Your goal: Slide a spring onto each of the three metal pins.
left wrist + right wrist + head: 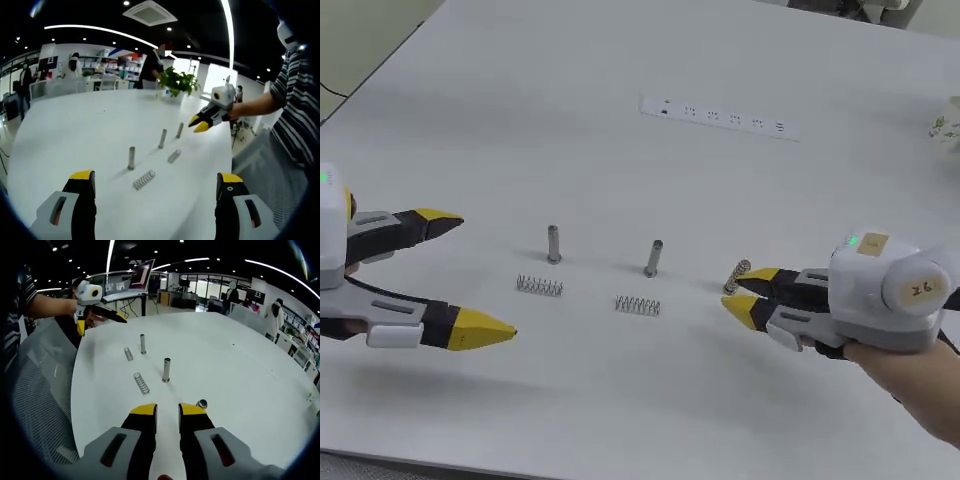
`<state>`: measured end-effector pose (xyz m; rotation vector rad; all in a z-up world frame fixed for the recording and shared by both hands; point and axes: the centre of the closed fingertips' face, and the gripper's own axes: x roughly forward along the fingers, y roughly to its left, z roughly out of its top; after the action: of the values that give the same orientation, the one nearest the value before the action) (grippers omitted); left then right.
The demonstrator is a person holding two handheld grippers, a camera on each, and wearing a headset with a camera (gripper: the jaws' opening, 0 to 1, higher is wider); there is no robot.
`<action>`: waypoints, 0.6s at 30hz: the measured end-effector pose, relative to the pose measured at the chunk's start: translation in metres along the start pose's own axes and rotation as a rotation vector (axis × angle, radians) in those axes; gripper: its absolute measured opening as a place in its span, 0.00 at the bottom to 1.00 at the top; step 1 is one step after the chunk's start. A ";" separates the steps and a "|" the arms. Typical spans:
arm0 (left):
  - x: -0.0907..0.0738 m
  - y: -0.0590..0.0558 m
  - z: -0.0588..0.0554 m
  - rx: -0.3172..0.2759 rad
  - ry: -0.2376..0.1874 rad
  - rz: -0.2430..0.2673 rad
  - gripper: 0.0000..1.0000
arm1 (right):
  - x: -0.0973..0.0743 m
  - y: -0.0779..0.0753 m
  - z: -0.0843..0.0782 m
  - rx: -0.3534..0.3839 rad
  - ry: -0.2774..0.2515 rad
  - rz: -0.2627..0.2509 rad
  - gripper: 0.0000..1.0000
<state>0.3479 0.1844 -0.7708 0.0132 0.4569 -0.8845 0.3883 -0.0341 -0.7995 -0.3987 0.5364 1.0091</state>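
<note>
Two bare metal pins [553,244] [653,258] stand upright on the white table [620,400]. In front of each lies a loose spring [539,286] [637,305]. A third pin [738,276], further right, looks wrapped in coils. My right gripper [748,290] hovers right beside it, open by a narrow gap with nothing between the jaws; the third pin [201,403] stands just outside one tip. My left gripper [470,275] stands wide open and empty at the left, apart from the nearest pin [131,157] and spring [144,179].
A white power strip [720,118] lies flat on the table beyond the pins. A potted plant [948,125] sits at the far right edge. A mesh chair [40,405] stands by the near table edge. People stand in the room behind.
</note>
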 end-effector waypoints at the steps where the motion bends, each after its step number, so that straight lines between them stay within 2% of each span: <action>1: 0.000 0.000 0.000 0.000 -0.001 0.000 0.98 | 0.001 0.001 0.001 -0.003 0.002 0.005 0.15; 6: 0.000 -0.001 0.000 0.001 0.001 -0.001 0.98 | 0.009 0.012 0.006 -0.043 0.015 0.044 0.15; 18: -0.002 -0.005 -0.002 0.004 0.011 -0.002 0.98 | 0.035 0.041 0.019 -0.273 0.081 0.166 0.13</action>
<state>0.3423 0.1831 -0.7714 0.0215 0.4651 -0.8874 0.3715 0.0204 -0.8081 -0.6475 0.5118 1.2359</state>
